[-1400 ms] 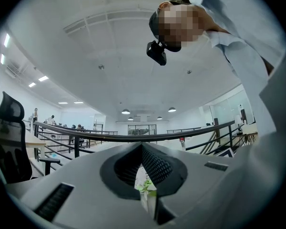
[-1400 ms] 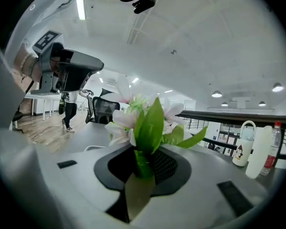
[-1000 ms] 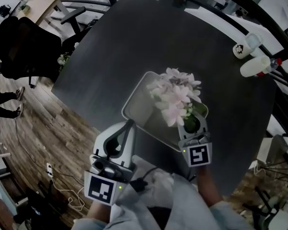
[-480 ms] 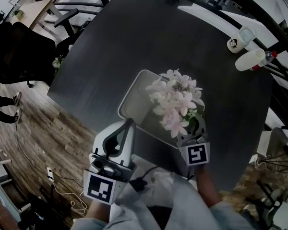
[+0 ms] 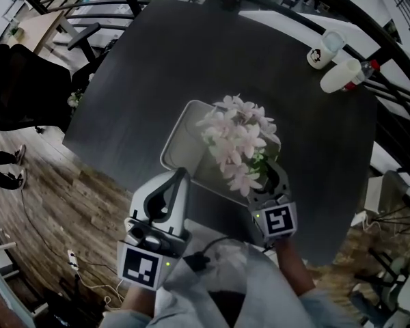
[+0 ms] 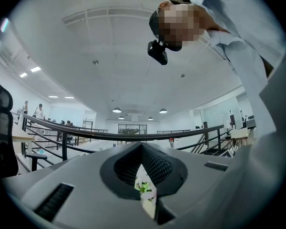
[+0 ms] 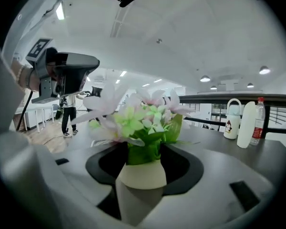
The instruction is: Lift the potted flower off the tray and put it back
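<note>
The potted flower, pale pink blossoms with green leaves in a cream pot, stands at the near right corner of the light grey tray. My right gripper reaches around the pot from the near side. Its jaws have just been opening and now stand apart on either side of the pot, with dark gaps between pads and pot. My left gripper hovers at the tray's near left edge with its jaws together; through the slit between them only a sliver of blossom shows.
The tray lies on a dark round table. A white mug and a white bottle with a red cap stand at the far right. Railings run behind the table, and a black chair stands on the wood floor to the left.
The right gripper's jaws have spread apart around the pot. The flower and right gripper sit slightly further left in the head view. The left gripper has kept its place.
</note>
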`<action>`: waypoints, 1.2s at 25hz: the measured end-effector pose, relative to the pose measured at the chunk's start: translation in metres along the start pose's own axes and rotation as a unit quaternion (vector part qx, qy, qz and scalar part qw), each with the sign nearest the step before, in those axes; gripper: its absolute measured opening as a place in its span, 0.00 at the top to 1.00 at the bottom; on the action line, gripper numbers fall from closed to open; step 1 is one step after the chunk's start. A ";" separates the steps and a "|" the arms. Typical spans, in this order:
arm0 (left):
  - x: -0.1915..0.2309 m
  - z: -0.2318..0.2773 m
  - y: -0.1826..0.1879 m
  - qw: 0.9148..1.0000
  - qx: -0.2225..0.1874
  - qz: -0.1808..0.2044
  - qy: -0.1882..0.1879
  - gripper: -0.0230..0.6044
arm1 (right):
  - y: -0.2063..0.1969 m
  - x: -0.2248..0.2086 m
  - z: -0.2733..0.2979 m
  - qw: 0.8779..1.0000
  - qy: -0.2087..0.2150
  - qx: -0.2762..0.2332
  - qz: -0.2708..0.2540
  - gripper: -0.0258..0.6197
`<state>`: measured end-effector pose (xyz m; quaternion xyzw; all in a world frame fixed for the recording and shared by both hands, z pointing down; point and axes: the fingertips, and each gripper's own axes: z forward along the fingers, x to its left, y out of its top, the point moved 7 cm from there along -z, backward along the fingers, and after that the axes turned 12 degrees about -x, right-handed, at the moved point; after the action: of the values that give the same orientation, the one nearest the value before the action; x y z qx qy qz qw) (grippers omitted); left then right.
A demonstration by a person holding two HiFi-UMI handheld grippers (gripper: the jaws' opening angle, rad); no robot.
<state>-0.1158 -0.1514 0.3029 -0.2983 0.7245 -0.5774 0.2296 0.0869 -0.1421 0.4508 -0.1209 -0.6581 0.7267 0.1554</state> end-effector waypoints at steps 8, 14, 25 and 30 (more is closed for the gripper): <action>-0.013 0.005 0.012 1.000 -0.022 0.000 -0.021 0.96 | 0.025 0.001 -0.026 1.000 -0.013 -0.018 -0.003 0.60; -0.020 0.007 0.023 0.999 -0.039 0.002 -0.030 0.96 | 0.055 0.004 -0.038 0.999 -0.016 -0.050 -0.010 0.60; -0.021 0.007 0.041 0.997 -0.063 0.019 -0.033 0.96 | 0.106 0.008 -0.049 0.993 -0.027 -0.110 -0.026 0.73; -0.020 0.006 0.047 0.997 -0.069 0.025 -0.030 0.96 | 0.122 0.009 -0.054 0.990 -0.042 -0.135 -0.022 0.91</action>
<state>-0.1057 -0.1343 0.2552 -0.3128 0.7625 -0.5108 0.2446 0.0906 -0.0994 0.3245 -0.0956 -0.7586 0.6320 0.1263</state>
